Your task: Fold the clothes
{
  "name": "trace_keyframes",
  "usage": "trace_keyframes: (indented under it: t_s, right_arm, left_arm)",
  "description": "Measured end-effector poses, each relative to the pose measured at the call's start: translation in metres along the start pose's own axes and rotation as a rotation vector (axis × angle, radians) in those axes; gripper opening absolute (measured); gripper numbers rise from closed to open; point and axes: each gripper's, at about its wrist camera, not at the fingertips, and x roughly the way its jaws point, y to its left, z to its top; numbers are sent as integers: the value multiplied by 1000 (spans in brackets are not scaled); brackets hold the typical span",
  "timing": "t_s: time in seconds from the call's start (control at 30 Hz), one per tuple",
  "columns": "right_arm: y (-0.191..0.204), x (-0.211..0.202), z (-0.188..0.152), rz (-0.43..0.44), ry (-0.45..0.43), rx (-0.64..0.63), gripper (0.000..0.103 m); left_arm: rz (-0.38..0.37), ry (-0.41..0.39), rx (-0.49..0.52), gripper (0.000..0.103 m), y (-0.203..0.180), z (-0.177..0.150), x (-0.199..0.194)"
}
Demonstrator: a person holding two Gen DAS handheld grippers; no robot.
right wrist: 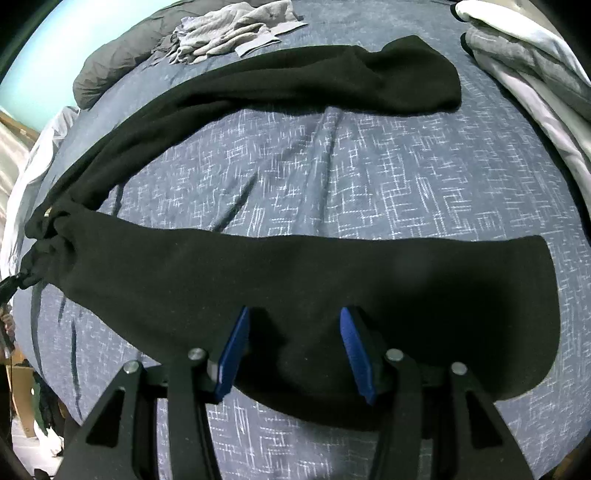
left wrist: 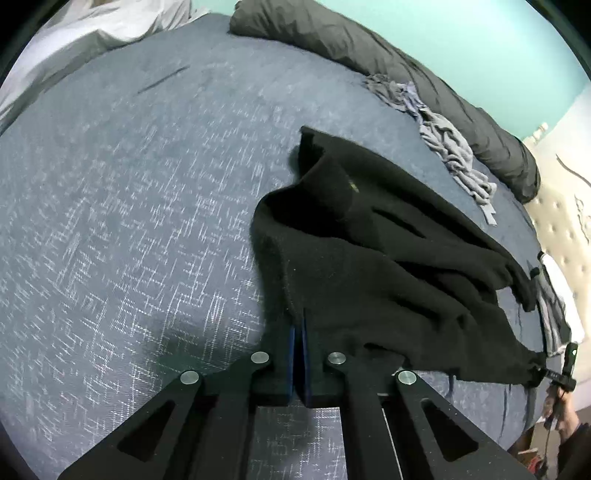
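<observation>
Folding looks barely begun: black pants [right wrist: 295, 280] lie spread across the blue bedspread [right wrist: 332, 177], one leg across the middle of the right wrist view, the other arcing along the top, both joined at the waist on the left. The left gripper [left wrist: 298, 332] has its pads pressed together on an edge of the cloth at lower centre. The right gripper [right wrist: 291, 343] hangs over the near leg, fingers spread, gripping nothing. No containers show; gray clothes [right wrist: 229, 29] wait, crumpled, at upper left.
</observation>
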Motion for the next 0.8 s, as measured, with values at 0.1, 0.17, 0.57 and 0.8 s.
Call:
trace_keyframes:
  t_s: [0.1,0.17,0.57,0.8]
  right_arm:
    - [-1,0,0,7,0,23,36]
    - [2,1,0,-5,4,7,13]
    - [-6,-41,-6,0,-113,-1,0]
    - [-20,-55,-7,33,-113,0,0]
  left_arm:
    - [0,-9,10,3,-4,1,-2]
    - [-2,-17,9,3,-5,3,-3]
    - [-31,-84,8,3,0,9,-36]
    - [-38,-90,22,3,2,4,-48]
